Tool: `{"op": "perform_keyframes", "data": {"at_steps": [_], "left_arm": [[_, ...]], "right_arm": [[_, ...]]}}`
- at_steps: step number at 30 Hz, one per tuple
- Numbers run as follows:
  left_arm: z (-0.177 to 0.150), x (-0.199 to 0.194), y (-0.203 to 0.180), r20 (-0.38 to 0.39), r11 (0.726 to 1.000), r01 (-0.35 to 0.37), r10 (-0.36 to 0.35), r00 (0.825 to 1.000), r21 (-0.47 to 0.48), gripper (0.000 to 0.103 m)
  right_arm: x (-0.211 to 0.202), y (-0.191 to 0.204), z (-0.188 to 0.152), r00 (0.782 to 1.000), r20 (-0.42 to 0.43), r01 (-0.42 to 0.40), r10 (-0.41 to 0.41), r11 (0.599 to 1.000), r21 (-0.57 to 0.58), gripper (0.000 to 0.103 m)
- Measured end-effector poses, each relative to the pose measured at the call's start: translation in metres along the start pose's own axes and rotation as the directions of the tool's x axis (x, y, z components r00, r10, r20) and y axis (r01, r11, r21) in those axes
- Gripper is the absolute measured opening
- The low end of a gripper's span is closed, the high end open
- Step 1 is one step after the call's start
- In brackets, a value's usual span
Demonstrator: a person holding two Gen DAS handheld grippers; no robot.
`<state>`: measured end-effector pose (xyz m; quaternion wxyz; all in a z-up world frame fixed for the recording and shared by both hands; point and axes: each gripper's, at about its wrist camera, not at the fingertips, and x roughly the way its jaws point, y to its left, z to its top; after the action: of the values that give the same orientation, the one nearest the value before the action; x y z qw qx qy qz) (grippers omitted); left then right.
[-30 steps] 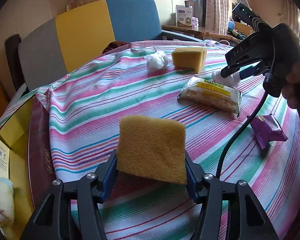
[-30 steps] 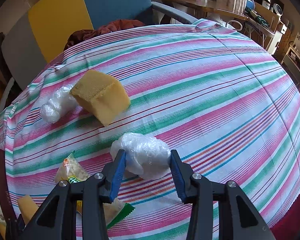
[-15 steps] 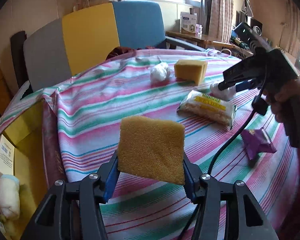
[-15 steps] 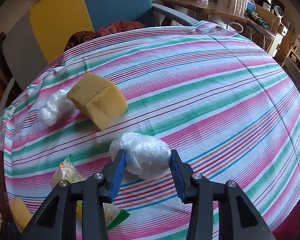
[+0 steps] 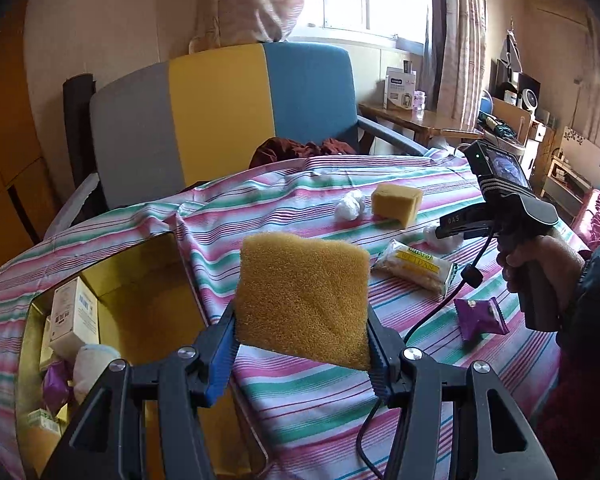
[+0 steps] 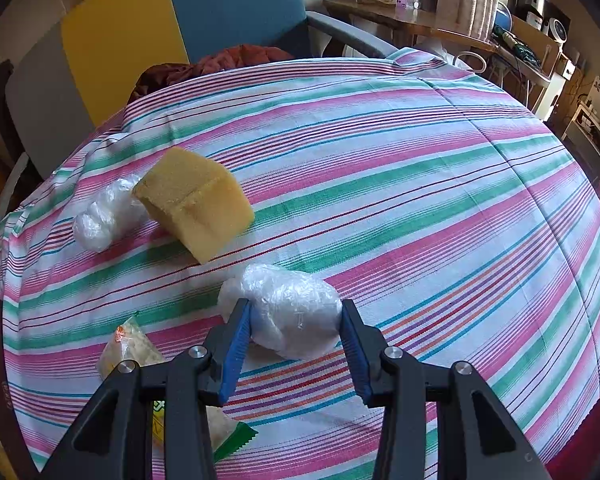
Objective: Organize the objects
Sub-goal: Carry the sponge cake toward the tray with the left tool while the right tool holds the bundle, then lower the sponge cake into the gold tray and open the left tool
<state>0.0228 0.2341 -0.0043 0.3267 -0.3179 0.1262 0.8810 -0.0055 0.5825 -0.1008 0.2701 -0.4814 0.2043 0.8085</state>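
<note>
My left gripper (image 5: 300, 344) is shut on a yellow sponge (image 5: 304, 300) and holds it in the air near the table's left edge, beside an open yellow box (image 5: 140, 300). My right gripper (image 6: 296, 344) has its jaws around a white crumpled plastic bag (image 6: 288, 308) that lies on the striped tablecloth (image 6: 420, 200); the pads touch its sides. The right gripper also shows in the left wrist view (image 5: 440, 236). A second yellow sponge (image 6: 196, 204) and another white plastic wad (image 6: 104, 216) lie further back.
A snack packet (image 5: 416, 268) and a purple packet (image 5: 480, 316) lie on the cloth. The yellow box holds a carton (image 5: 74, 316) and several small items. A grey, yellow and blue chair (image 5: 220, 120) stands behind the table.
My left gripper has lifted and swung left with the sponge, so the open yellow box has come into view. My right gripper has stayed around the white plastic bag.
</note>
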Motion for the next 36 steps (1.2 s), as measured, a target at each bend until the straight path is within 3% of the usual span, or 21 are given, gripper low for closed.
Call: {"op": "perform_keyframes", "data": {"at_steps": [9,13,21,28,33,36], "left_arm": [[-0.017,-0.025,0.044,-0.01,0.994,-0.084,0.083,0.996,-0.067,0.057],[-0.03,-0.036,0.078,-0.031,0.983,-0.121,0.118,0.993,-0.141,0.057],[-0.073,-0.054,0.177,-0.114,0.9,-0.201,0.17,0.979,-0.386,0.057],[-0.098,-0.039,0.193,-0.194,0.885,-0.253,0.189,0.963,-0.391,0.058],[-0.1,-0.025,0.185,-0.226,0.902,-0.279,0.211,0.951,-0.329,0.06],[-0.098,-0.023,0.18,-0.236,0.916,-0.233,0.16,0.959,-0.328,0.06]], "right_arm": [[-0.003,-0.001,-0.003,1.0,0.011,0.01,-0.01,1.0,-0.004,0.044],[-0.008,0.0,-0.004,1.0,0.027,0.004,-0.004,1.0,-0.003,0.044],[-0.023,0.001,0.0,0.996,0.084,-0.022,0.022,1.0,0.002,0.044],[-0.026,0.001,0.003,0.994,0.099,-0.042,0.042,0.999,-0.002,0.044],[-0.028,0.003,0.003,0.993,0.107,-0.048,0.049,0.999,-0.007,0.044],[-0.029,0.003,0.003,0.993,0.111,-0.05,0.05,0.999,-0.005,0.044]]}}
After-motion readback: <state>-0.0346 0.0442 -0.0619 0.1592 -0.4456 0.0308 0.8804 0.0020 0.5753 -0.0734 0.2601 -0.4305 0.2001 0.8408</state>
